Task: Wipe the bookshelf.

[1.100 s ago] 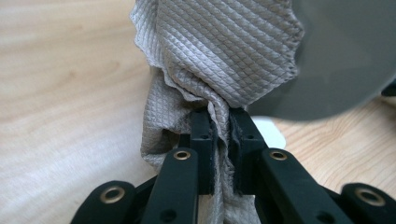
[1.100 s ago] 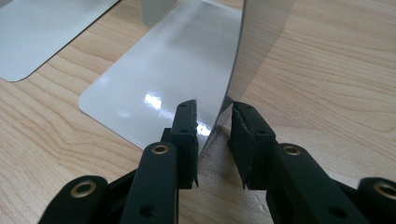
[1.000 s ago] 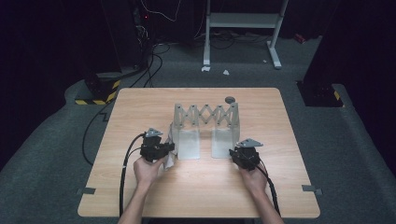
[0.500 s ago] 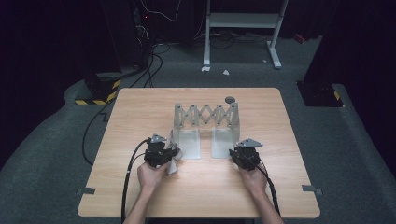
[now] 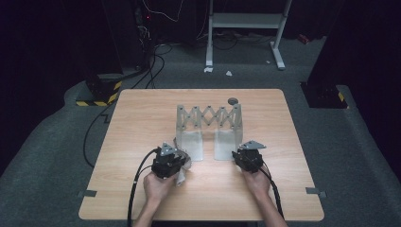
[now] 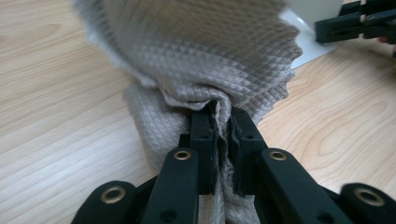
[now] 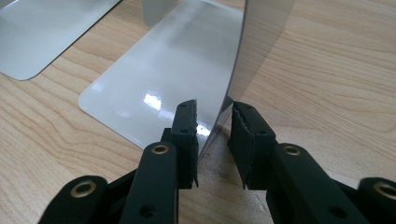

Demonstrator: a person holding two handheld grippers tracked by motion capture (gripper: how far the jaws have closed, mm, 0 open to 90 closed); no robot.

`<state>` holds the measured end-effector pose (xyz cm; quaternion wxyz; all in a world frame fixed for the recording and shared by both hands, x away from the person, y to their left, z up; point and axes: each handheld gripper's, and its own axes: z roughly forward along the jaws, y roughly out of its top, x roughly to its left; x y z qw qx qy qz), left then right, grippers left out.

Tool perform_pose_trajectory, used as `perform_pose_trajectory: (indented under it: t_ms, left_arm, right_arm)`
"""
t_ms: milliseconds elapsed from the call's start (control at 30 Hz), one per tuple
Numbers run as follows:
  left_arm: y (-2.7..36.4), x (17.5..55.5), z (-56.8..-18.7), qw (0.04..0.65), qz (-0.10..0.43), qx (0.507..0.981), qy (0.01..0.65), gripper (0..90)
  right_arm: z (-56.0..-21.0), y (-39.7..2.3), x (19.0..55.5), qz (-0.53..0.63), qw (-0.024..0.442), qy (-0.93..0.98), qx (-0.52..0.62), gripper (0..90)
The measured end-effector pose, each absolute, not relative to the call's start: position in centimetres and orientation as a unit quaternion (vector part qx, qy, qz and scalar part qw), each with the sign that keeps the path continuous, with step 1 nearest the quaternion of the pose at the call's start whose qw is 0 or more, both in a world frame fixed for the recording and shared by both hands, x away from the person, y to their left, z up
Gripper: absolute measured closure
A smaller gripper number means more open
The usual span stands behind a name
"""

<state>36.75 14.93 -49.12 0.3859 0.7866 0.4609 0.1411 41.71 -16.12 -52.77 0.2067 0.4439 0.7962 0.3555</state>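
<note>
A grey quilted cloth point(image 6: 196, 51) bunches up between the pads of my left gripper point(image 6: 223, 116), which is shut on it. From above, that gripper point(image 5: 179, 160) sits just in front of the left foot plate point(image 5: 193, 144) of a metal accordion rack point(image 5: 208, 116), with the cloth point(image 5: 182, 174) trailing beside it. My right gripper point(image 7: 212, 112) stands open astride the near edge of the rack's upright right plate point(image 7: 261, 32); a gap shows beside the right pad. In the high view this gripper point(image 5: 240, 153) is at the right foot plate point(image 5: 224, 142).
A small dark round thing point(image 5: 232, 100) lies behind the rack's right end. The wooden table point(image 5: 142, 118) has bare room left and right of the rack. Black cables trail from both grippers over the near edge. My right gripper point(image 6: 359, 18) shows far off in the left gripper view.
My left hand has drawn the cloth toward the near edge and a little to the right. The right hand and the rack have stayed put.
</note>
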Motion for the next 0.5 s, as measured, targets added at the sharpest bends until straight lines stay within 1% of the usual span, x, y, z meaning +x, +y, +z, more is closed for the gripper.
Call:
perform_pose_trajectory:
  t_ms: [200,500]
  left_arm:
    - [14.1,37.8,-49.7,0.384,0.143,0.782,0.470,81.7]
    - [13.8,38.6,-50.2,0.370,0.153,0.785,0.473,81.7]
  right_arm:
    - [-52.8,-16.1,41.7,0.355,0.206,0.796,0.444,71.6]
    - [-52.8,-16.1,41.7,0.355,0.206,0.796,0.444,71.5]
